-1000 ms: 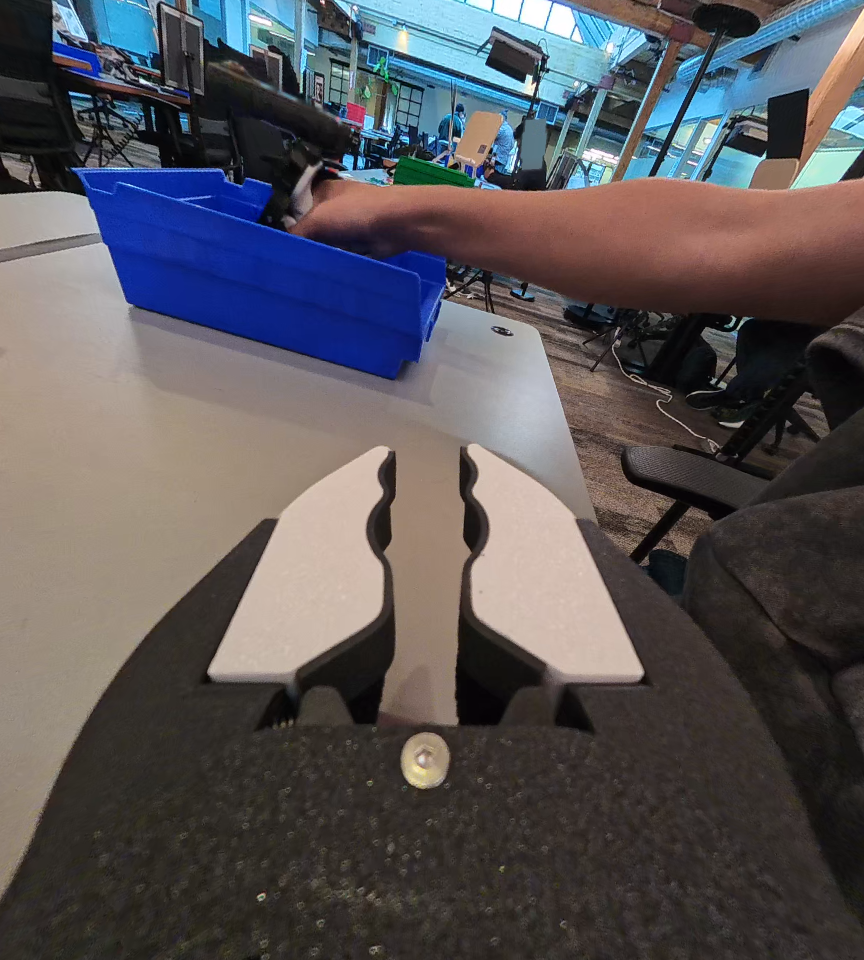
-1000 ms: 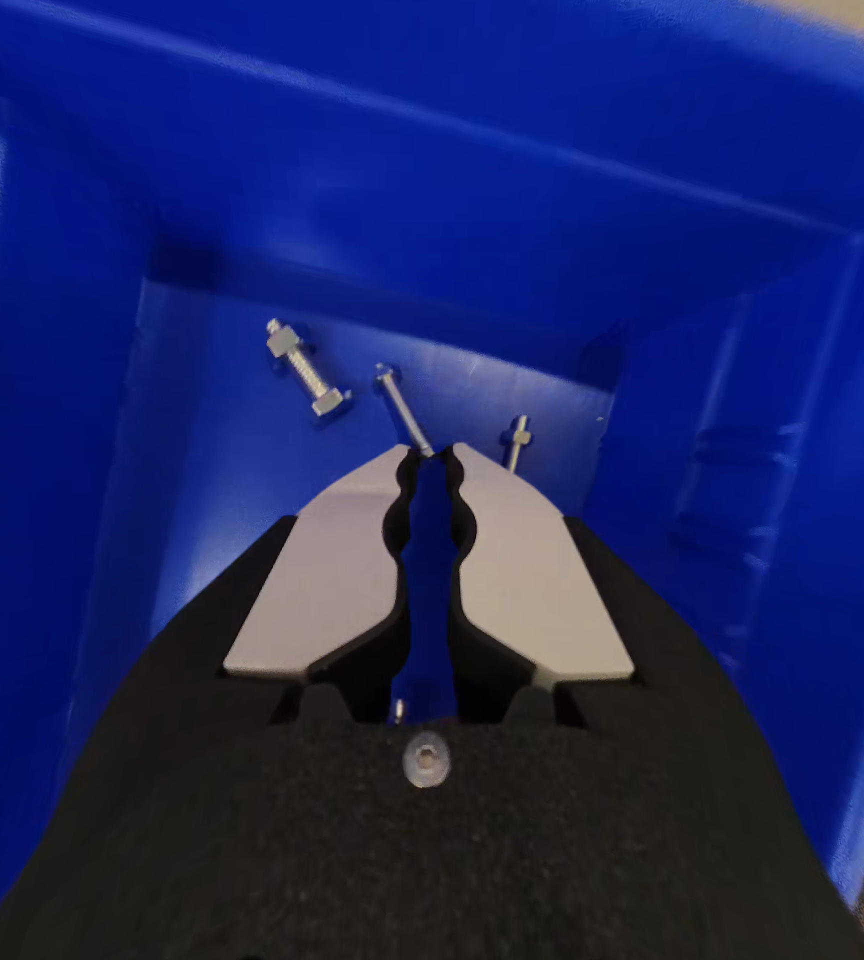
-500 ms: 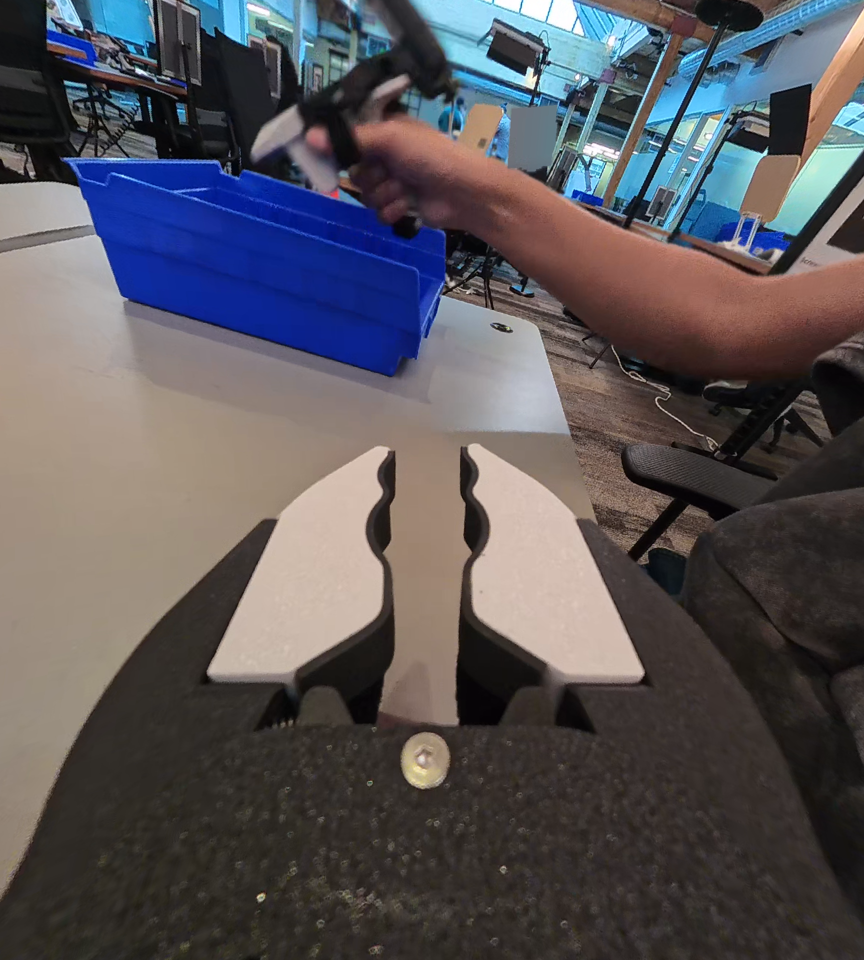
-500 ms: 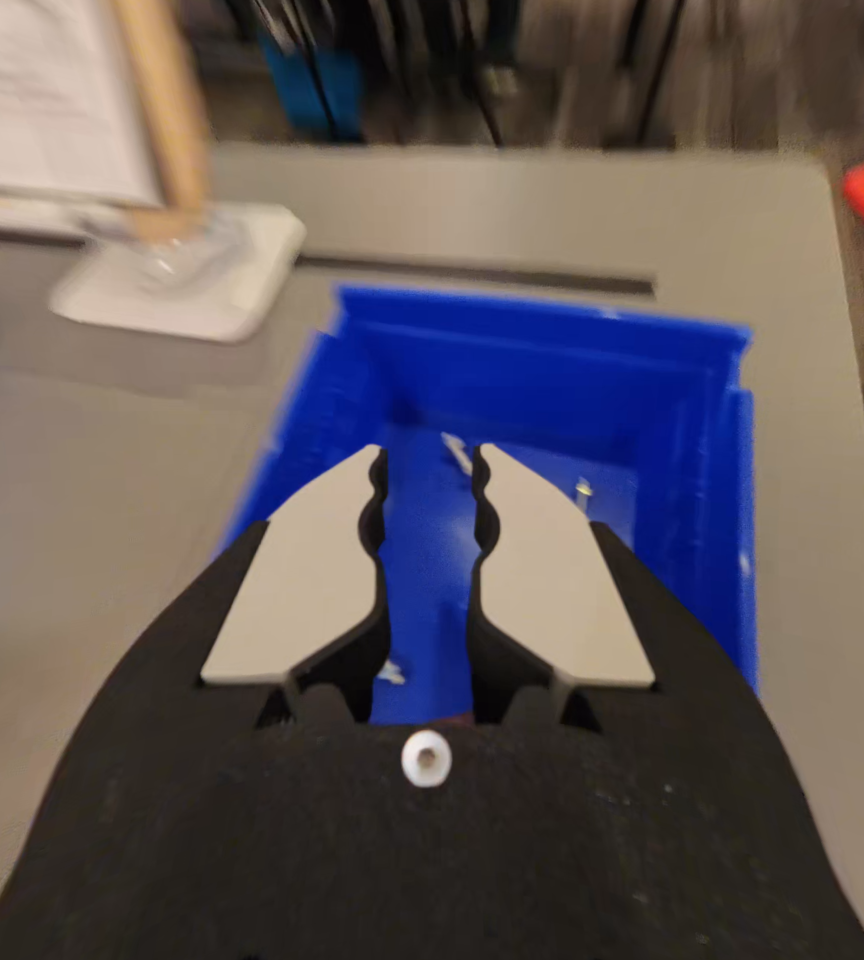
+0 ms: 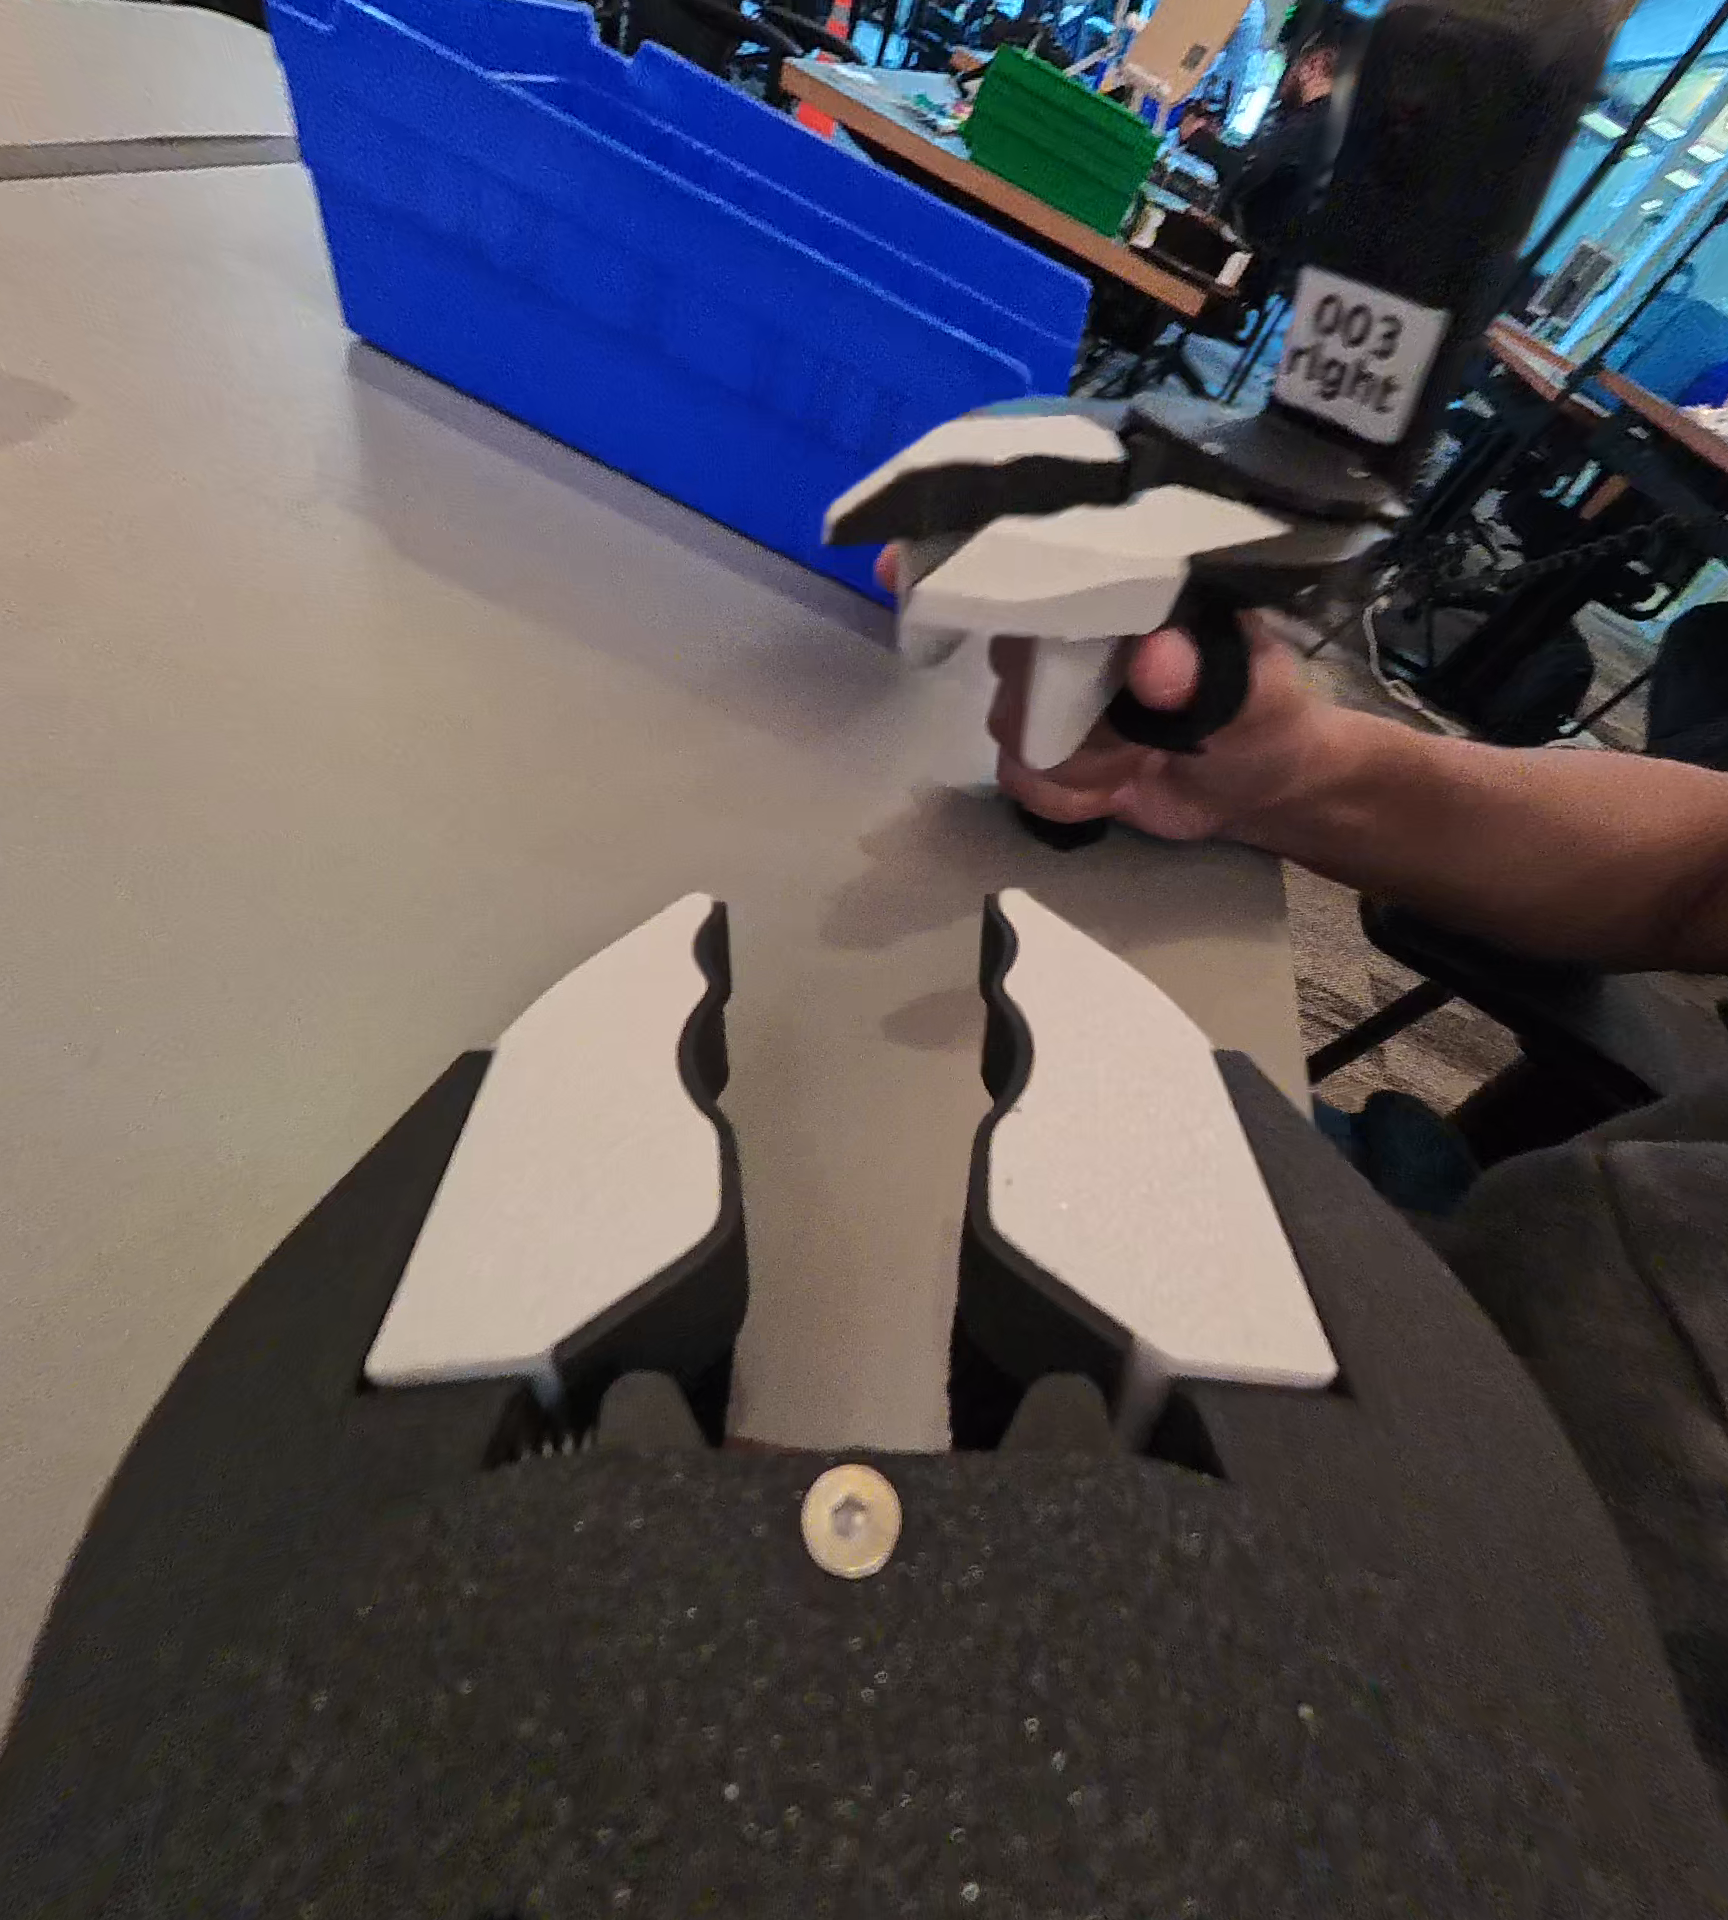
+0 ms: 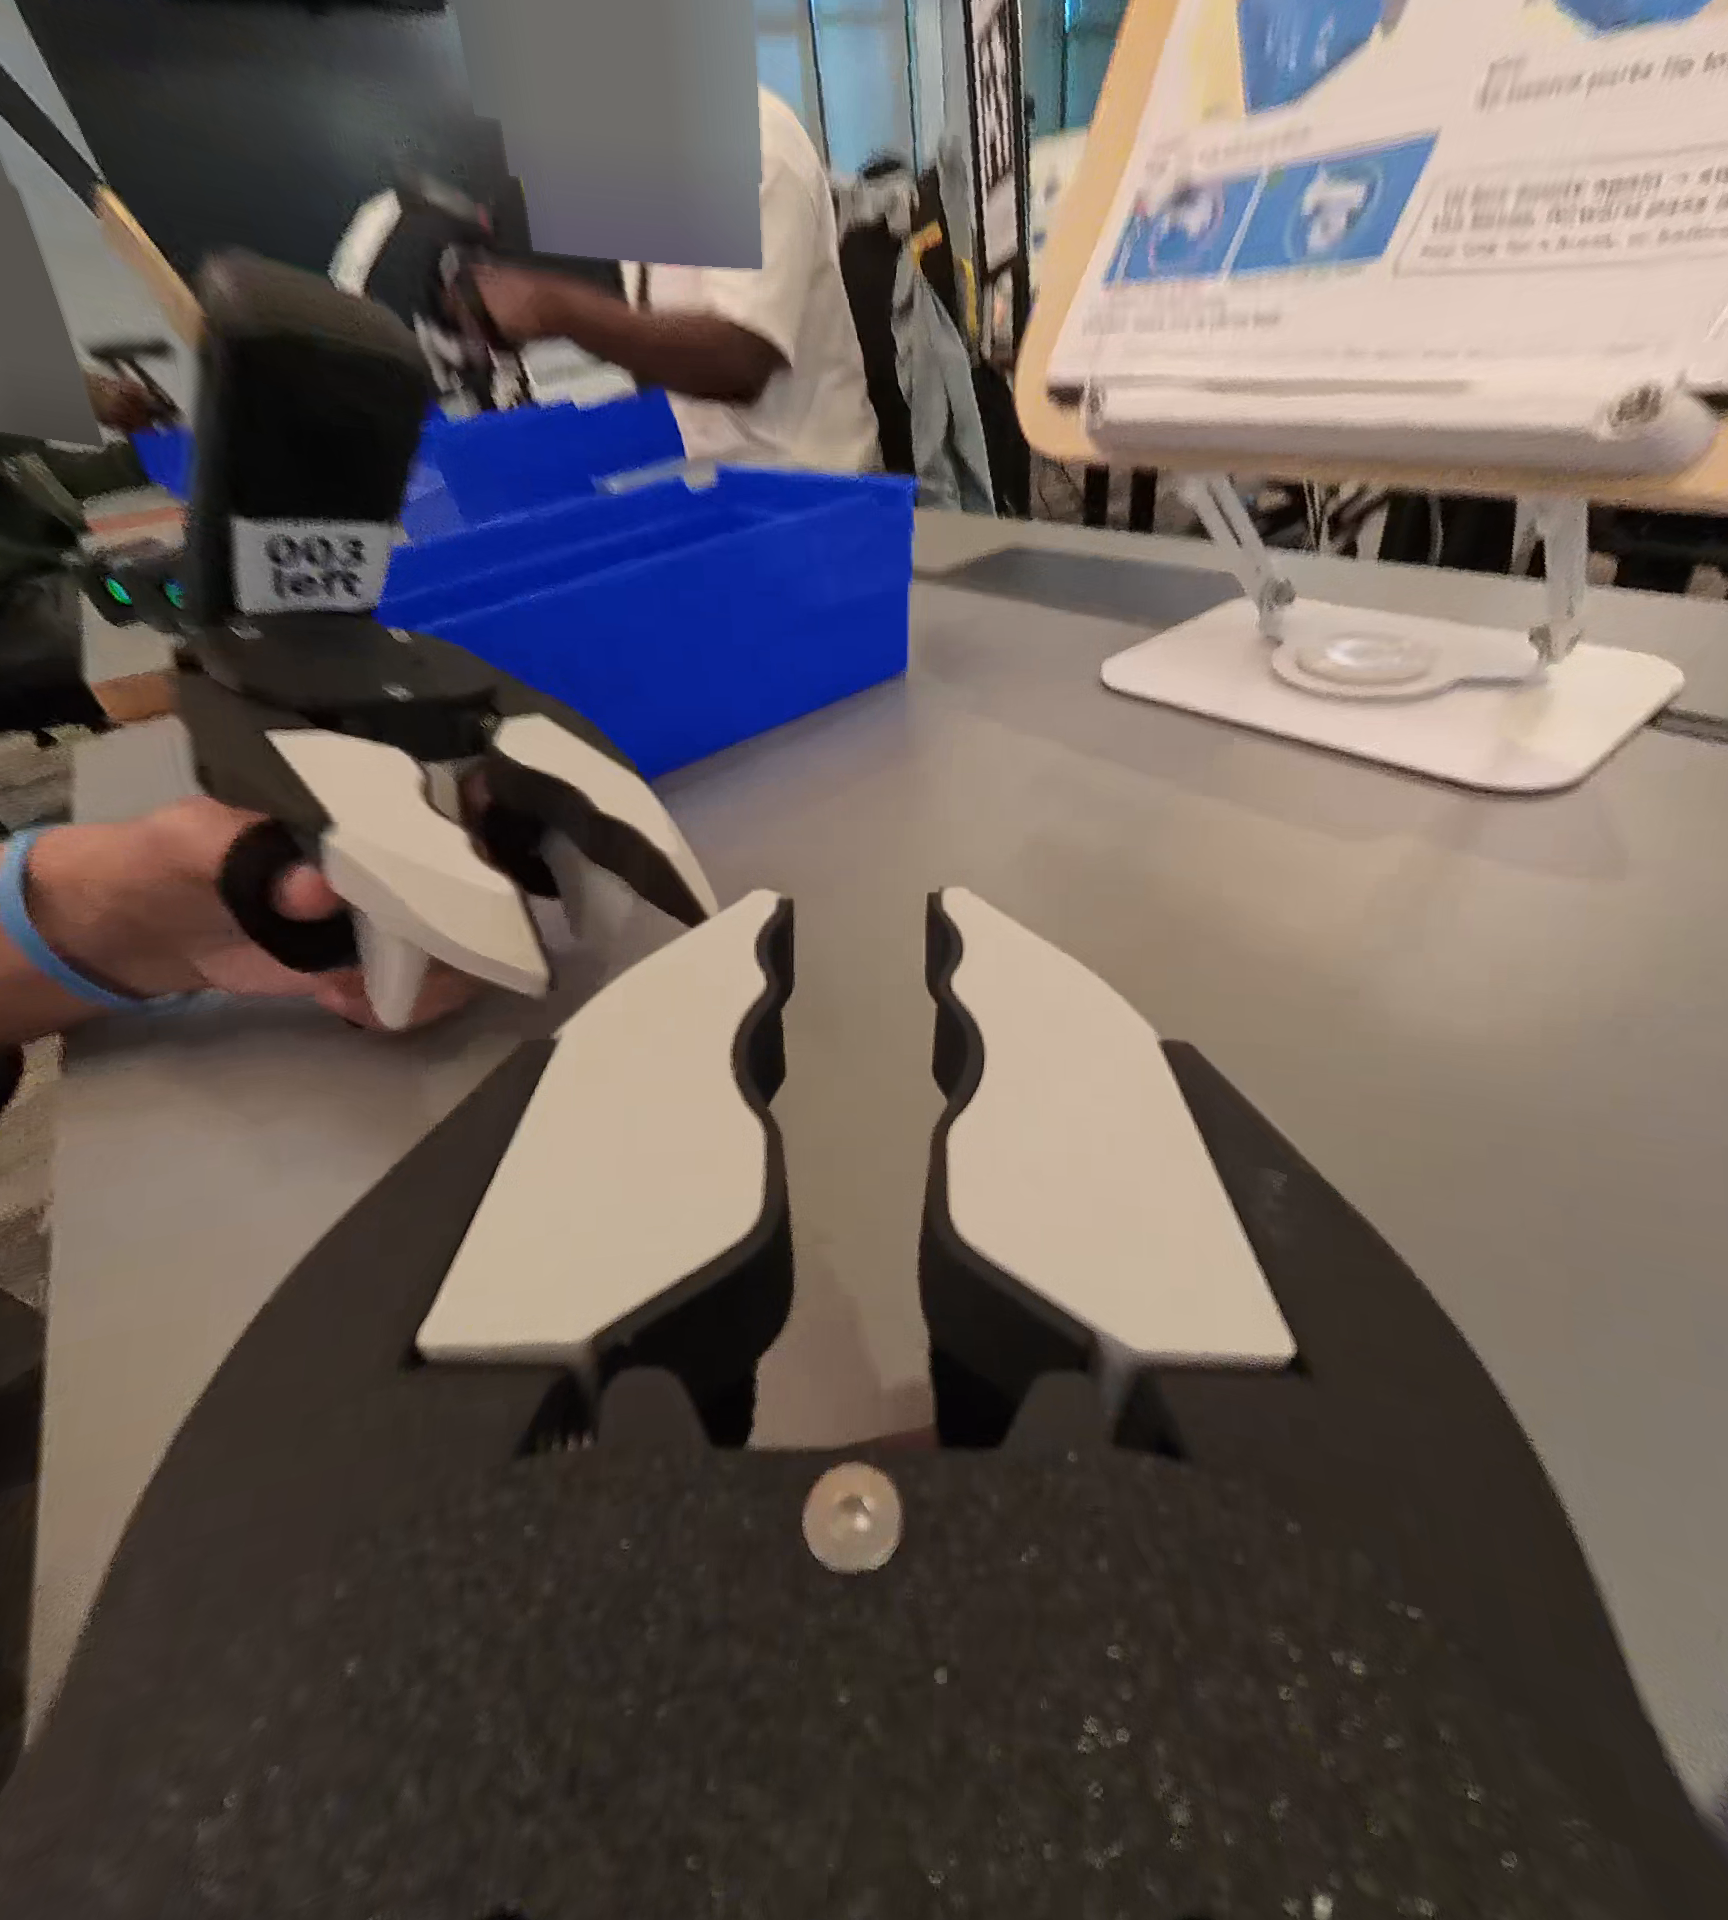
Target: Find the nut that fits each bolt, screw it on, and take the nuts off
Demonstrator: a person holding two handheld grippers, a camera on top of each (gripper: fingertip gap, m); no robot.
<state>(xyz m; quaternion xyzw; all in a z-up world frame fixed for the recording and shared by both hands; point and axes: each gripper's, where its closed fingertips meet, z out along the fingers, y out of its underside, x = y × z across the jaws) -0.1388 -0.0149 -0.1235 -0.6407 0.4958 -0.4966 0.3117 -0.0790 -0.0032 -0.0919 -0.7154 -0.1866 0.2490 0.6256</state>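
Hovering low over the grey table (image 5: 320, 831), the left gripper (image 5: 855, 914) has its jaws moderately apart with nothing between them. At 1 o'clock the right gripper (image 5: 865, 540) is held just above the table edge, also parted and empty. The blue bin (image 5: 652, 281) sits beyond at 11 o'clock; bolts and nuts cannot be seen. In the right view a white stand (image 6: 1390, 675) sits at 2 o'clock.
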